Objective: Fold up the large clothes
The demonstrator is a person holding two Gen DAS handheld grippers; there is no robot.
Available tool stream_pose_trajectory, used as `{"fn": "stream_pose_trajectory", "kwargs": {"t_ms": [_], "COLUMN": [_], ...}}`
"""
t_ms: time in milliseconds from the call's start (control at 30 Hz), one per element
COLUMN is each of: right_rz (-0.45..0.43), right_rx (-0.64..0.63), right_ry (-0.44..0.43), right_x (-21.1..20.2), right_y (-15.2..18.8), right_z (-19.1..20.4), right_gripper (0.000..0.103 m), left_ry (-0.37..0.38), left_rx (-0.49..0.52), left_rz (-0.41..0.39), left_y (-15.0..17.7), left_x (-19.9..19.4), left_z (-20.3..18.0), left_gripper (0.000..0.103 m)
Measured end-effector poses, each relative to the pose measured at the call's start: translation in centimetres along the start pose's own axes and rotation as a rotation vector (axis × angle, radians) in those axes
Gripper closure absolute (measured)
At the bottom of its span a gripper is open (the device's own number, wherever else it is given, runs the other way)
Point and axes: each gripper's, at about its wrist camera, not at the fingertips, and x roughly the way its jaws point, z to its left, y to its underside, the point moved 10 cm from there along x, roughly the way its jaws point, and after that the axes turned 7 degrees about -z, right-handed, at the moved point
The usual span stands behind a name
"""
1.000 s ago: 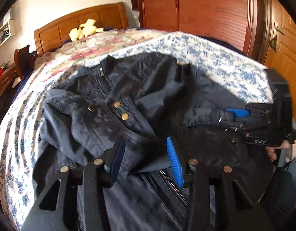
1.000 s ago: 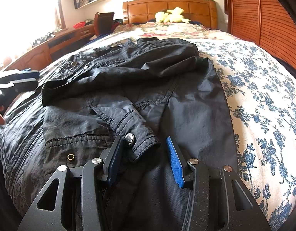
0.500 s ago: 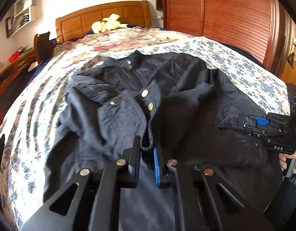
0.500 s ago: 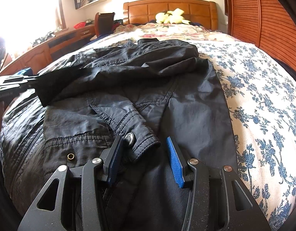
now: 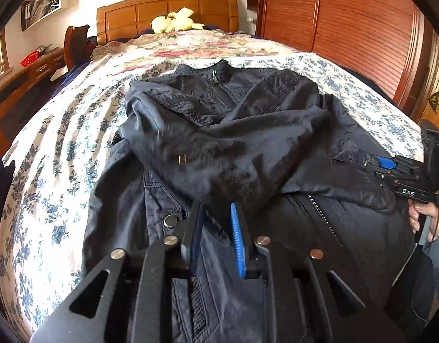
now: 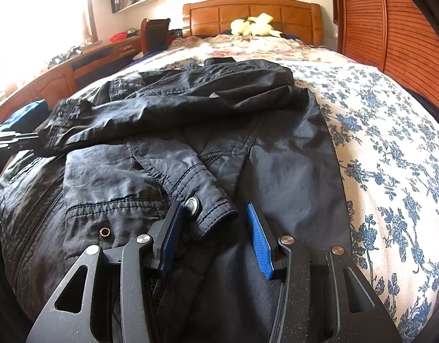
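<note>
A dark navy jacket (image 5: 290,228) lies front up on the bed, collar at the far end. One sleeve (image 5: 233,154) is folded across its chest, and the sleeve's end rests at the tips of my left gripper (image 5: 216,223). That gripper's jaws are opening; the pads stand apart and no longer pinch the cloth between them. In the right wrist view the same sleeve (image 6: 162,108) ends beside the left gripper (image 6: 19,140). My right gripper (image 6: 213,228) is open around the other sleeve's cuff (image 6: 216,214), its left pad beside the snap button (image 6: 192,206).
The floral bedspread (image 6: 390,148) extends on both sides of the jacket. A yellow plush toy (image 5: 176,23) sits by the wooden headboard (image 5: 168,8). A wooden wardrobe (image 5: 362,28) runs along the right, a desk (image 6: 85,63) along the left. A person's hand (image 5: 425,214) holds the right gripper.
My left gripper shut on the sleeve's cuff and carried it across the jacket's chest; its pads now stand apart again. The right gripper and its cuff have not moved.
</note>
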Motion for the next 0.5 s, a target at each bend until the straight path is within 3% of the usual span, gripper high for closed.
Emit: {"fn": "stream_pose_trajectory", "kwargs": {"t_ms": [200,500], "right_rz": [0.0,0.0], "right_rx": [0.0,-0.001], "right_ry": [0.0,0.0], "right_x": [0.0,0.0], "right_y": [0.0,0.0], "right_z": [0.0,0.1], "right_gripper": [0.056,0.056], "left_ry": [0.007,0.007], "left_rx": [0.0,-0.055], "left_rz": [-0.026,0.046], "left_y": [-0.5,1.7], "left_x": [-1.0,1.8], "left_z": [0.6,0.9], "left_gripper": [0.065,0.064]}}
